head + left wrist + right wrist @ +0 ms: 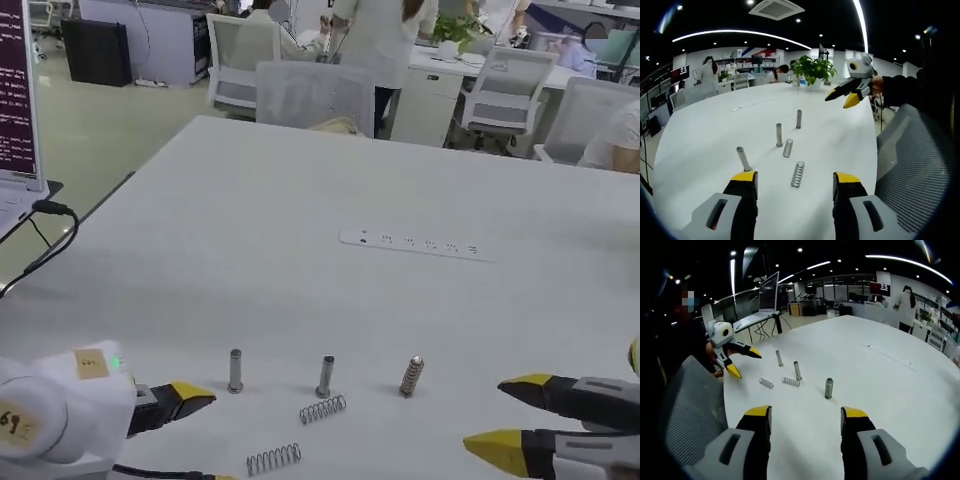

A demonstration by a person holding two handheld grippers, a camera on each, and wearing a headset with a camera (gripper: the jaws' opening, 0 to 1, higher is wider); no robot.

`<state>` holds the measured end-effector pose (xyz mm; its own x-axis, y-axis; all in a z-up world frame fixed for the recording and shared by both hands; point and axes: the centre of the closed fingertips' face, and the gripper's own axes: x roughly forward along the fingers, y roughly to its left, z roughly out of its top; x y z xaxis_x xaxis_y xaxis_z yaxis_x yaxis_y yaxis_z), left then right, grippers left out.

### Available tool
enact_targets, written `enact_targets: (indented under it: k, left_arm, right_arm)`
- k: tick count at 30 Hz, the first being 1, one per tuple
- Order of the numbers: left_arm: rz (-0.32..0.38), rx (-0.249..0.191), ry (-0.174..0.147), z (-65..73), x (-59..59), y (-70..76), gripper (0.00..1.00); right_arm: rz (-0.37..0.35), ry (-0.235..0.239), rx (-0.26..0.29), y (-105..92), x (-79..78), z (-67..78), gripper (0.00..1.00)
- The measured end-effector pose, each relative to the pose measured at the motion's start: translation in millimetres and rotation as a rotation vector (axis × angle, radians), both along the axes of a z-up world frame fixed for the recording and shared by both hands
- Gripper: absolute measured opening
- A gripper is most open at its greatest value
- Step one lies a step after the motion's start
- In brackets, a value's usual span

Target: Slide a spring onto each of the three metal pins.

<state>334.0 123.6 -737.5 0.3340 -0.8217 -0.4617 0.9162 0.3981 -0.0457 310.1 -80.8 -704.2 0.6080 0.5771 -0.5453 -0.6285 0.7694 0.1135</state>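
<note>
Three metal pins stand in a row on the white table [250, 250]: a bare left pin [235, 371], a bare middle pin [325, 376], and a right pin [411, 376] with a spring on it. One loose spring [322, 409] lies just in front of the middle pin, another loose spring [273, 459] nearer the front edge. My left gripper [205, 437] is open at the bottom left, beside the left pin. My right gripper [490, 413] is open at the right, apart from the sprung pin. In the left gripper view a loose spring [798, 174] lies between the jaws.
A white power strip [415, 243] lies flat on the table behind the pins. A laptop [15, 130] with a black cable [50, 240] sits at the left edge. Office chairs [315, 95] and people stand beyond the far edge.
</note>
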Motion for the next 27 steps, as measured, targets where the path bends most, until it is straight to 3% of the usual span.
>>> enact_targets:
  k: [15,22,27]
  left_arm:
    - [-0.034,0.020,0.009,-11.5,5.3,-14.9,0.46]
    - [-0.058,0.053,0.003,-22.3,7.4,-19.2,0.39]
    - [-0.092,0.068,-0.025,-27.7,6.2,-22.3,0.32]
  right_arm:
    - [0.012,0.012,0.011,7.1,-8.1,1.0,0.59]
    - [0.009,0.007,0.014,4.8,-7.9,2.7,0.59]
    - [0.004,0.005,0.015,4.0,-9.0,3.2,0.59]
